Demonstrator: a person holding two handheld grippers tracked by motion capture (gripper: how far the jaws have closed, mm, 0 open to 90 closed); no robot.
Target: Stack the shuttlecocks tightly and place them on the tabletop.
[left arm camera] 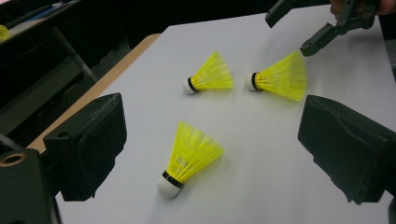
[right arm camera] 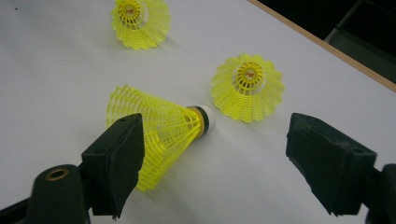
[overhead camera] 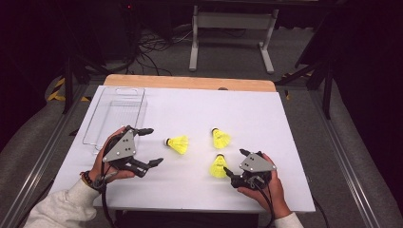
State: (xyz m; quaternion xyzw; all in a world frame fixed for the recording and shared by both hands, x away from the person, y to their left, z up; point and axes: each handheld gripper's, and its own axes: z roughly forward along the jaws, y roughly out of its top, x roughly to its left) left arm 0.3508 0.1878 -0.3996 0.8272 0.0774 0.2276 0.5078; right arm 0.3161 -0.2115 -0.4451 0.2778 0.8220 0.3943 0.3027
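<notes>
Beside right hand-held gripper point(overhead camera: 235, 162), nearest shuttlecock point(overhead camera: 218, 167)

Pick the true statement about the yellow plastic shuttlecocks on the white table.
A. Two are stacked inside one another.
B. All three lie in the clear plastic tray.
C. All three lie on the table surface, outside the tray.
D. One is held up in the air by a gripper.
C: the three yellow plastic shuttlecocks lie apart on the white table, while the clear plastic tray sits at its far left.
</notes>
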